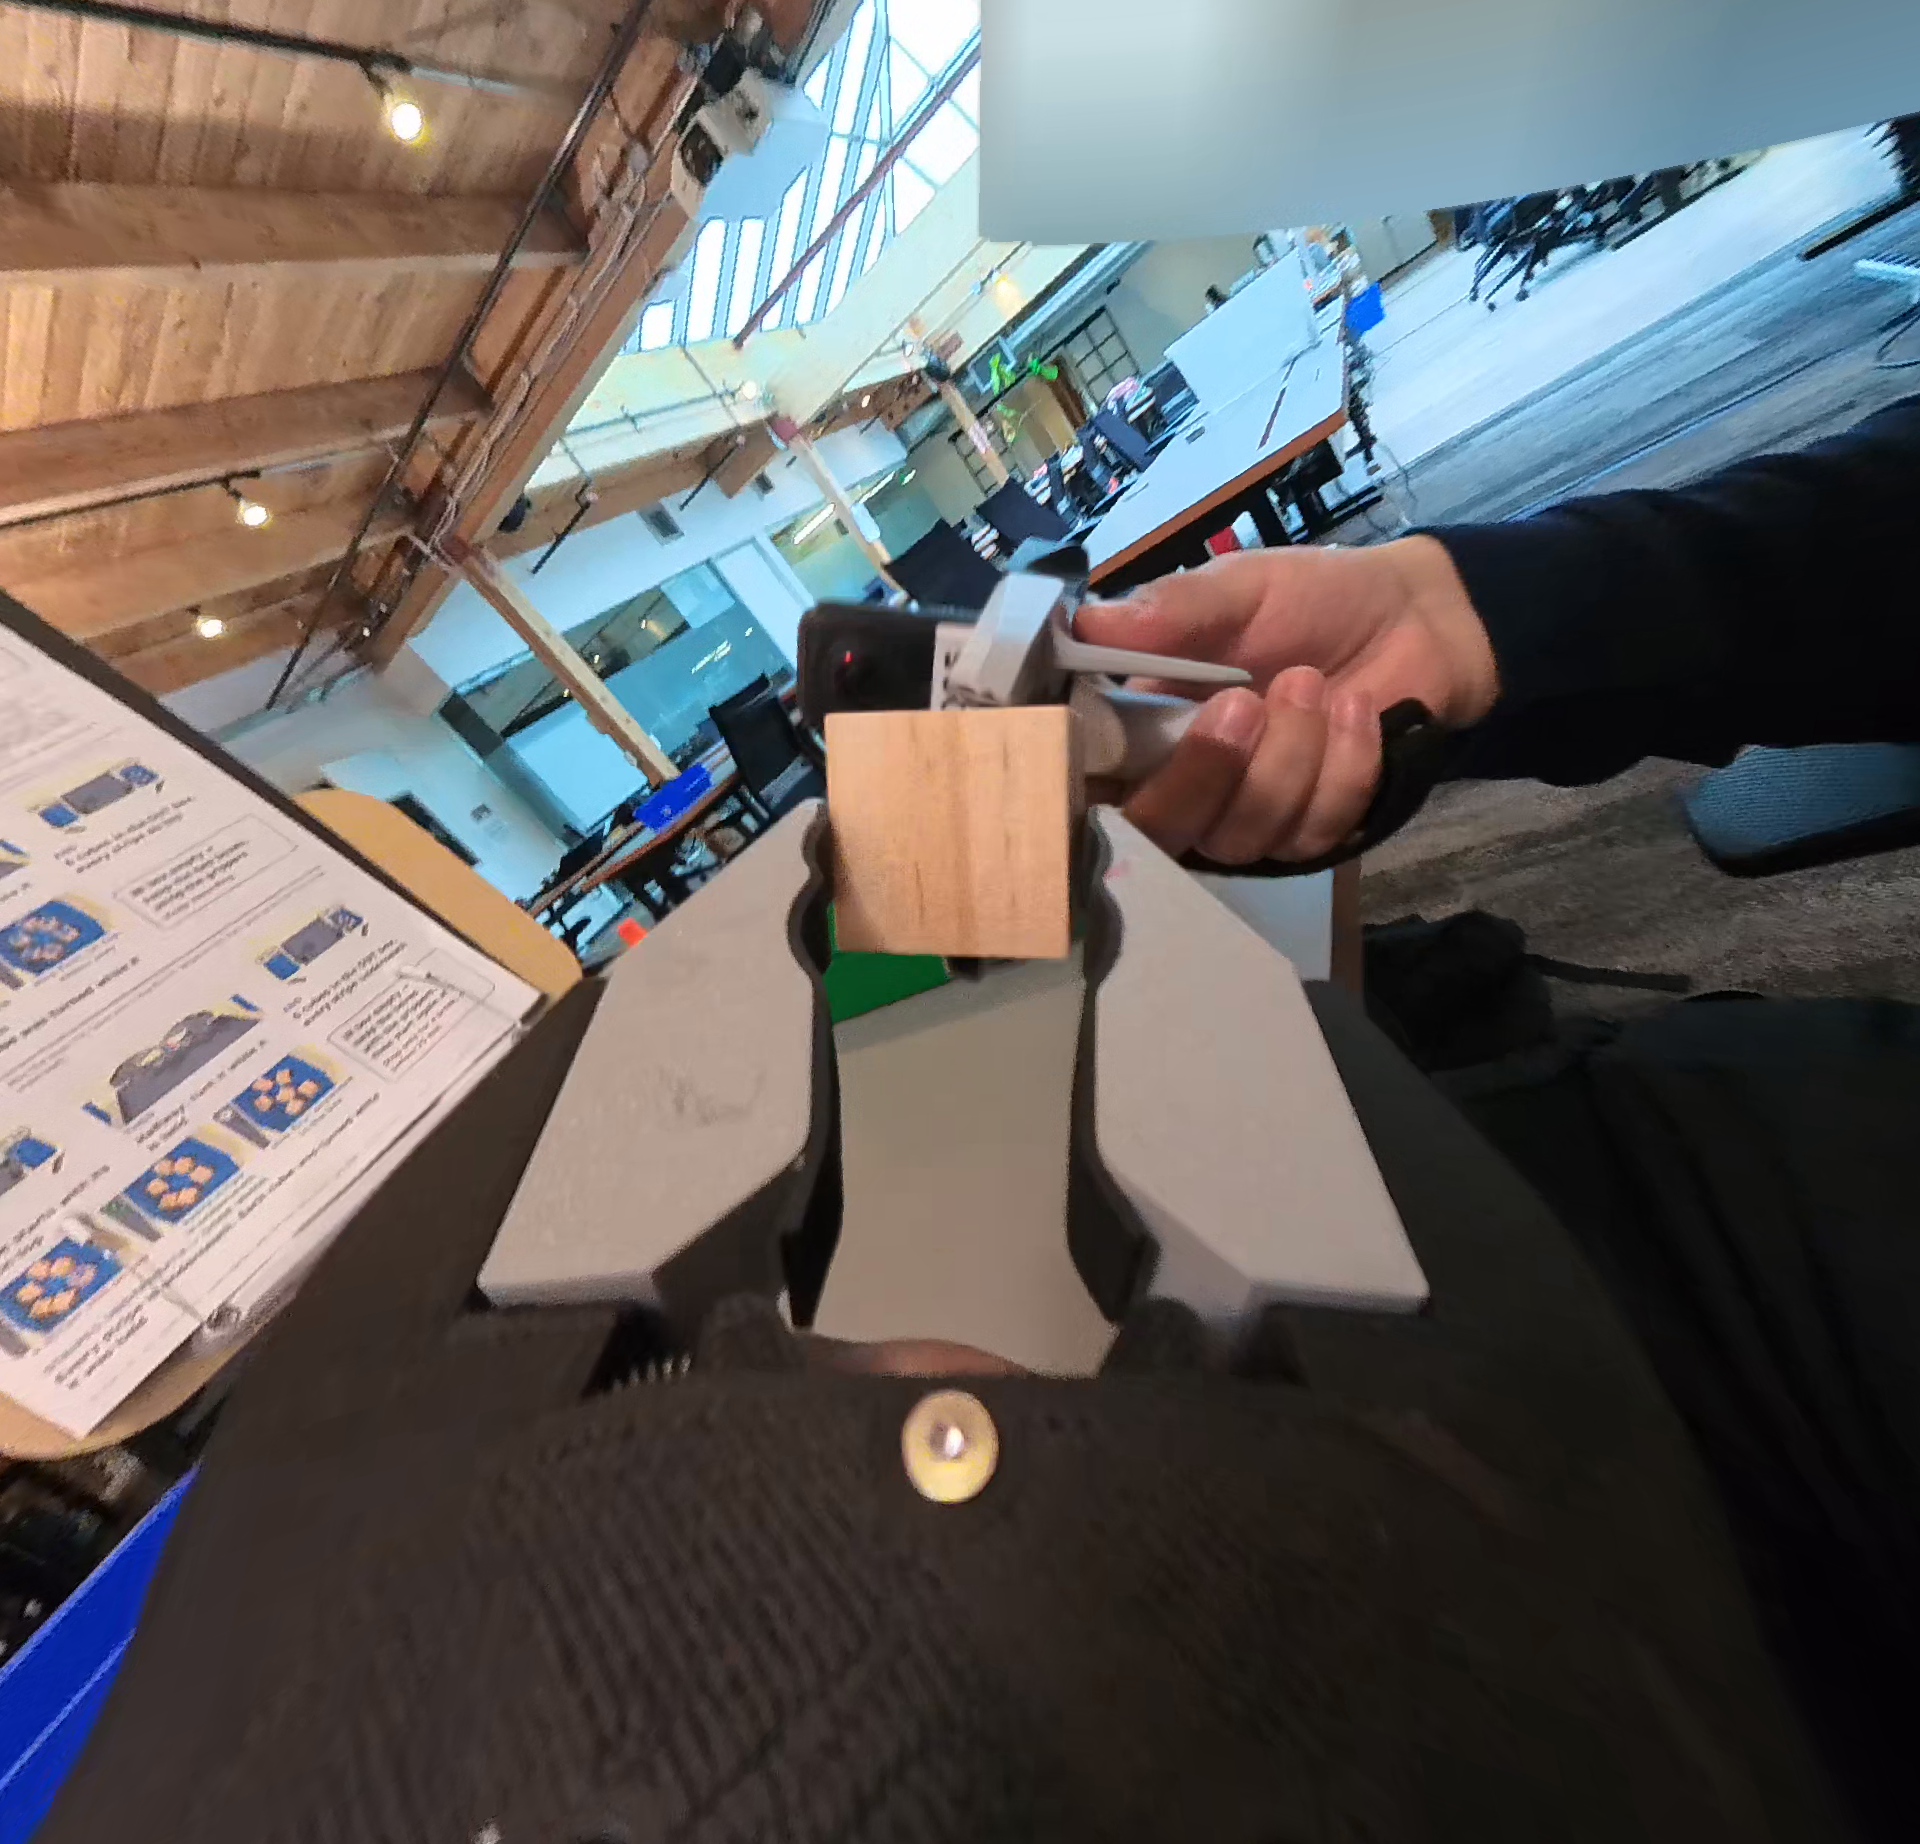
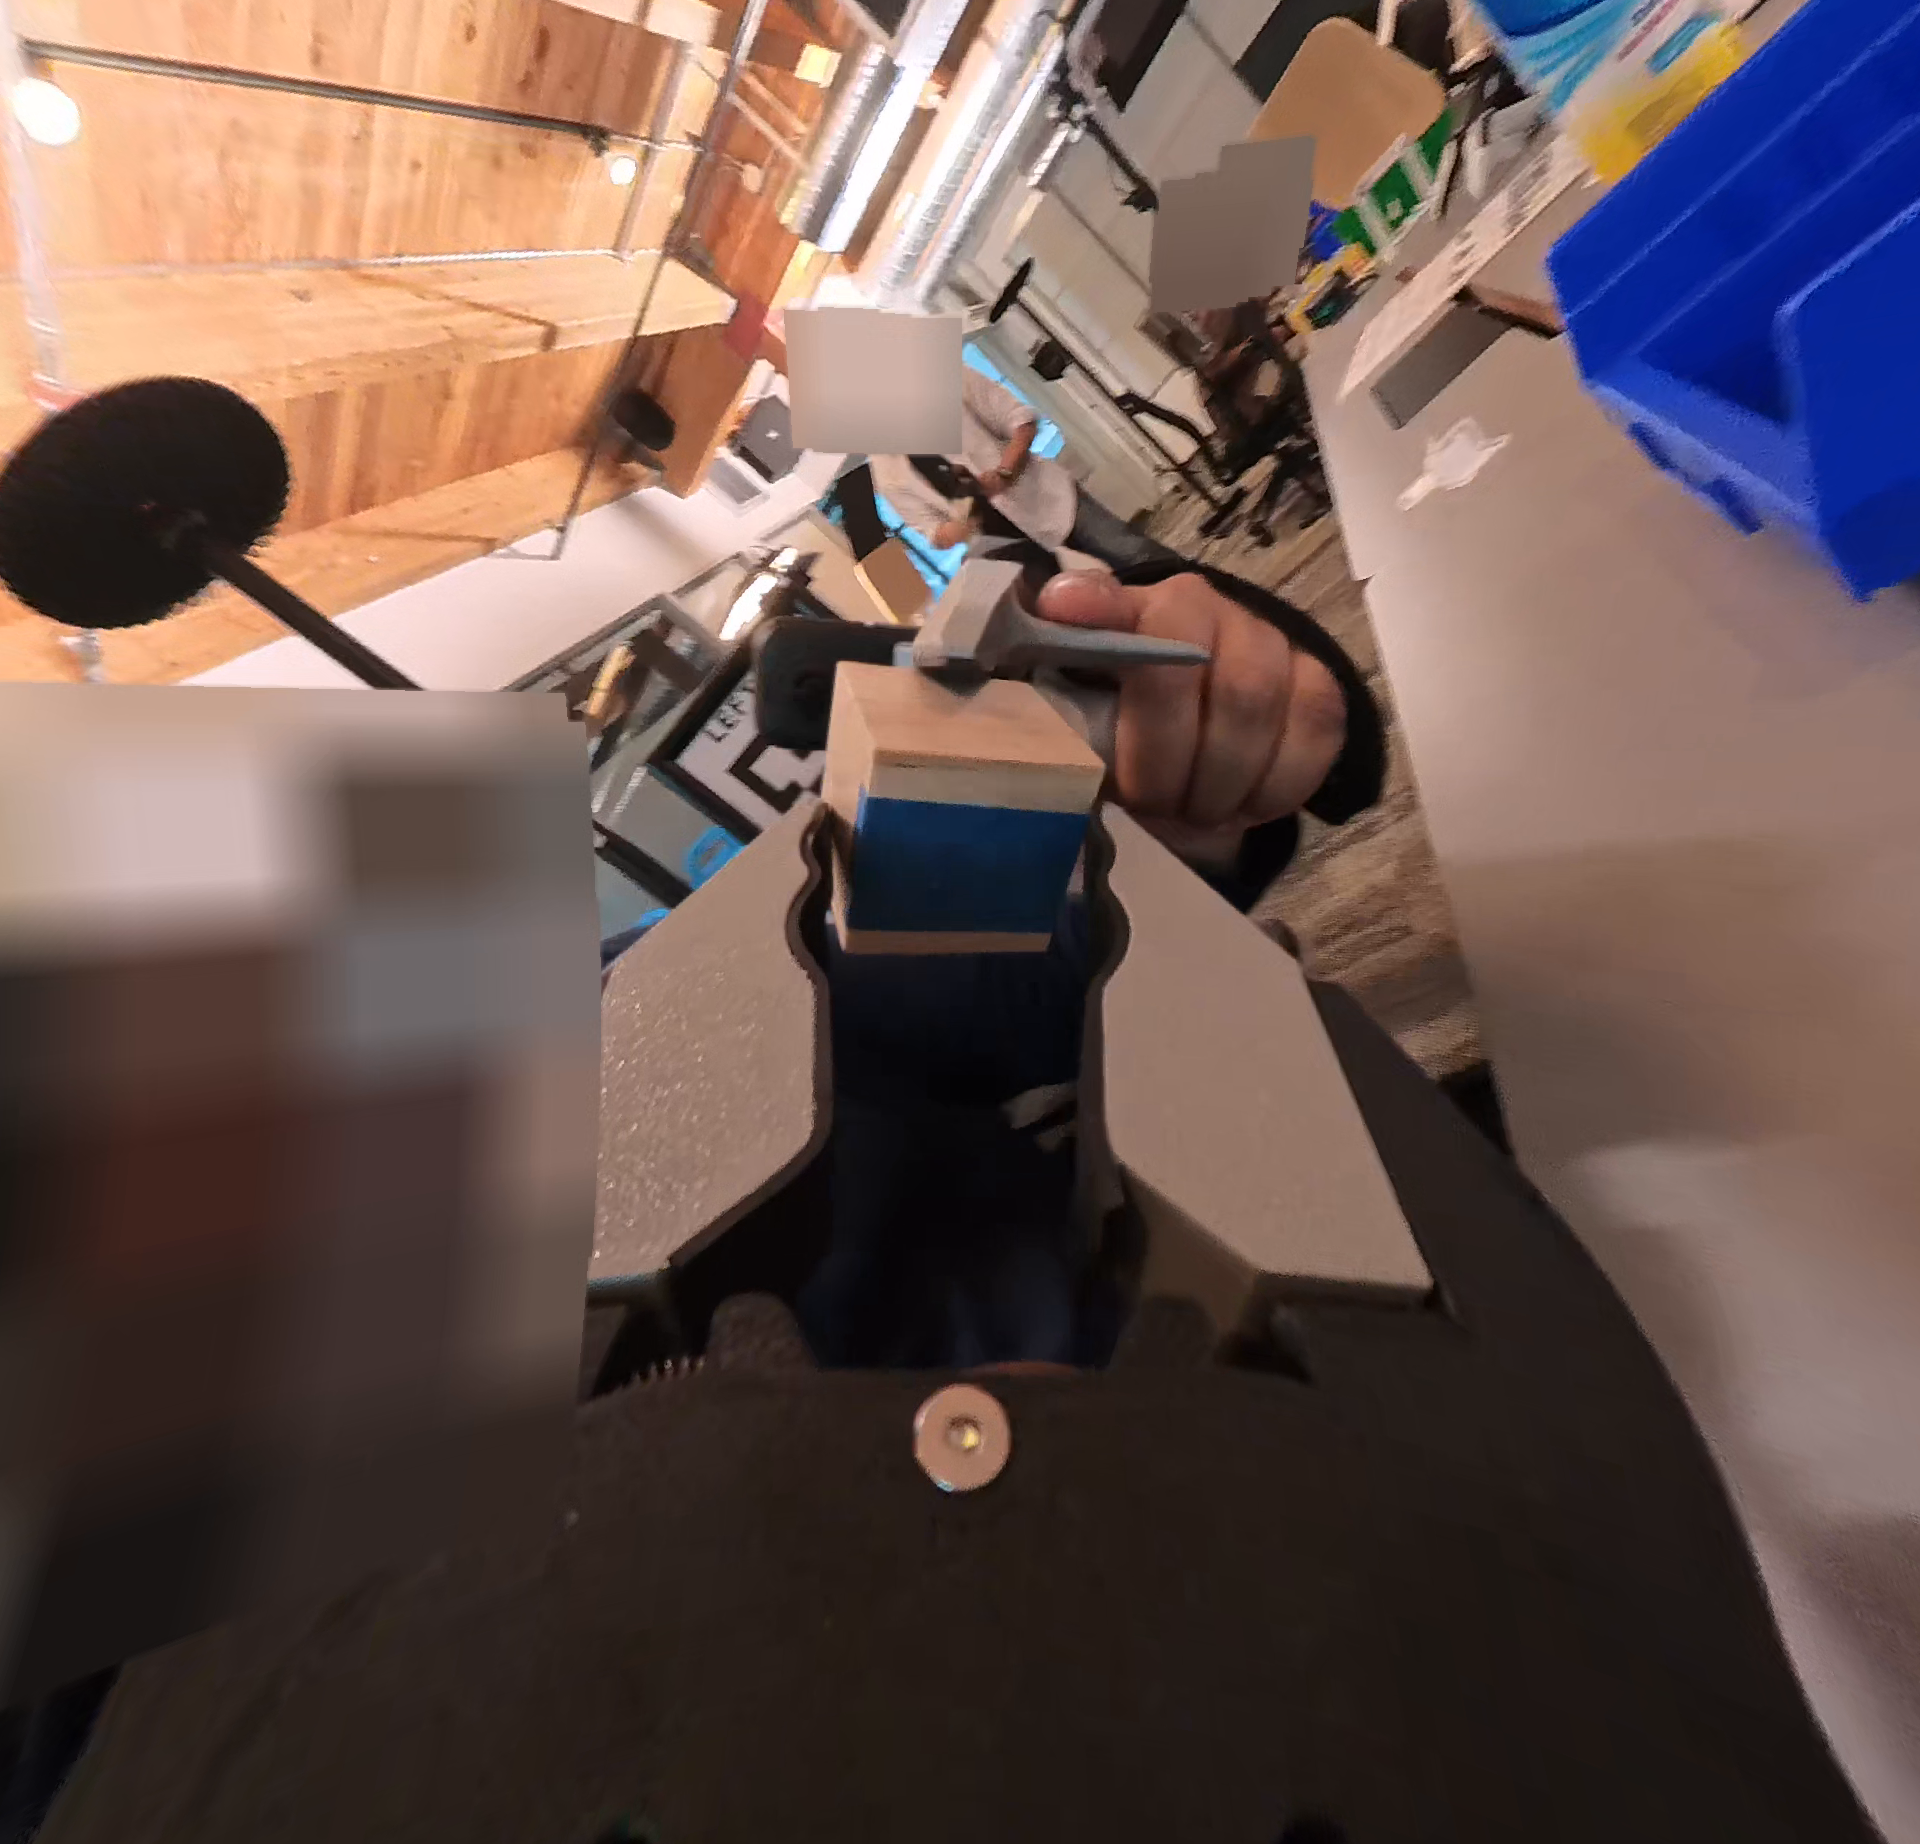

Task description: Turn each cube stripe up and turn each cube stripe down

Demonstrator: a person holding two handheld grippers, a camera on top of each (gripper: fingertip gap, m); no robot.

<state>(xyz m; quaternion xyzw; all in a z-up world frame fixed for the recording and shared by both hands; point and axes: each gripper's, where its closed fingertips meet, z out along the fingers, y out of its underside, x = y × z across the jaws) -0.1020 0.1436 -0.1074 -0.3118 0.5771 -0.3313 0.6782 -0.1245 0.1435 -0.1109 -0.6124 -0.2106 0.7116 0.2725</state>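
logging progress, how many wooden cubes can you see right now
1. The wooden cube is clamped between both hand-held grippers, left and right, in mid-air. Others may be out of view.

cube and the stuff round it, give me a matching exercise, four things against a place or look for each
Things:
1. cube
2. stripe
3. sheet
4. bin

Descriptions:
a. blue band on a wooden face, right wrist view
b. blue plastic, upper right of the right wrist view
c. plain wood face showing, clamped in the left gripper
d. printed with pictures, left edge of the left wrist view

Pairs: 1-c, 2-a, 3-d, 4-b
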